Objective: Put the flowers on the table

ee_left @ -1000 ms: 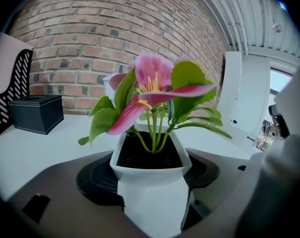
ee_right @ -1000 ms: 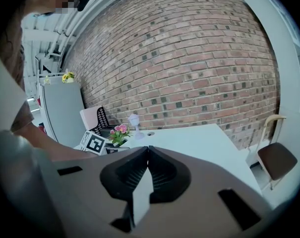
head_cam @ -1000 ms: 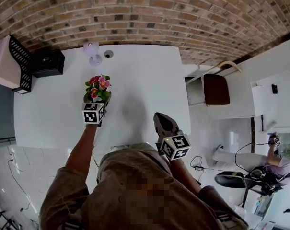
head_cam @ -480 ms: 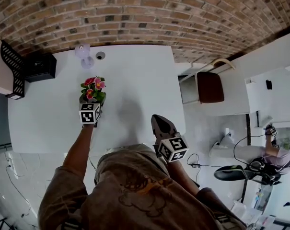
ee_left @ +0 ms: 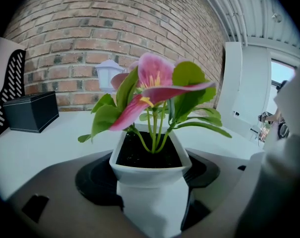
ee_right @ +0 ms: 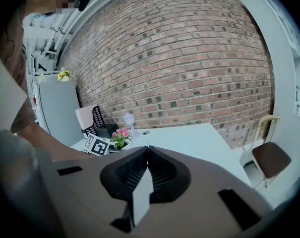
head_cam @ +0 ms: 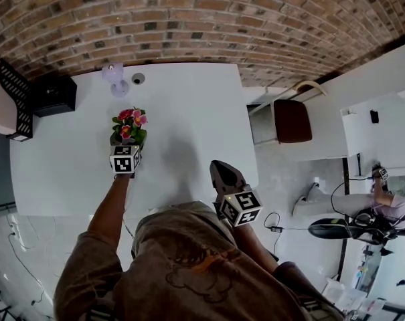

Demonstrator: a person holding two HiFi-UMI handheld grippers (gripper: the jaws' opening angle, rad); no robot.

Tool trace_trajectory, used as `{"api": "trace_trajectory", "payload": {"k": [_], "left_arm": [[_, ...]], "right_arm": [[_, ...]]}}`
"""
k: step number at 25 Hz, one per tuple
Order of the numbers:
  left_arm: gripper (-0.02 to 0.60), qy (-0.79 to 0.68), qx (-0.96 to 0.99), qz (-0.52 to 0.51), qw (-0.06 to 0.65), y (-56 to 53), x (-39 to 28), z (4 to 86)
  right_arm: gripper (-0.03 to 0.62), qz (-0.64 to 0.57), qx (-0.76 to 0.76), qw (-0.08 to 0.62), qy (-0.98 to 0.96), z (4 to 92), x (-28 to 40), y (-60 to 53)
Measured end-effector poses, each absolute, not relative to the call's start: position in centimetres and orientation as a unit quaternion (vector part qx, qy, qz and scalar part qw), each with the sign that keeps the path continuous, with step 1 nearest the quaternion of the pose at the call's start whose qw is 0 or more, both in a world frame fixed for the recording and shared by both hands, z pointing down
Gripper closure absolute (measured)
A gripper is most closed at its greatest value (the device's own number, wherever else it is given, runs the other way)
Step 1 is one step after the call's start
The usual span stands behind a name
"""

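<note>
Over the left half of the white table (head_cam: pixel 195 105), the left gripper (head_cam: pixel 126 147) pinches the potted flowers (head_cam: pixel 128 127) upright while the right gripper (head_cam: pixel 222 172) hangs pressed together, empty; next, I judge, comes a gentle set-down and release.

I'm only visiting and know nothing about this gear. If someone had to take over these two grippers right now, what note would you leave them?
Left gripper: shut on the white flower pot, with its pink flowers upright.
Right gripper: shut, empty, near the table's front edge.
The pot is over the left part of the white table, in front of a small white lantern. I cannot tell if it rests on the surface.
Done: the pot is at the table.
Left: set it down if needed, open the left jaws, draw back.
</note>
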State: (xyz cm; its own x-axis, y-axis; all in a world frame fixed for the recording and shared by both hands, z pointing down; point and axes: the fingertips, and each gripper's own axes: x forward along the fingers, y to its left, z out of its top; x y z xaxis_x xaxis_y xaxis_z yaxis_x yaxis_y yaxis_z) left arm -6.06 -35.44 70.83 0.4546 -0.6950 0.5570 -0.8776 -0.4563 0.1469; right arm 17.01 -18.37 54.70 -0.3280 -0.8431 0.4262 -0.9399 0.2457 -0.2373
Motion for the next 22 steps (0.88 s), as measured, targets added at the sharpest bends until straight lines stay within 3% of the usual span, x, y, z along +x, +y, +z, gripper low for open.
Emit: {"api": "trace_trajectory", "payload": {"k": [22], "left_arm": [[0.207,-0.495,0.81,0.212,0.232,-32.8,-6.6,70.5]], "right_arm": [[0.591,0.227,0.562,0.101,-0.789,54.6,16.9,-17.9]]}}
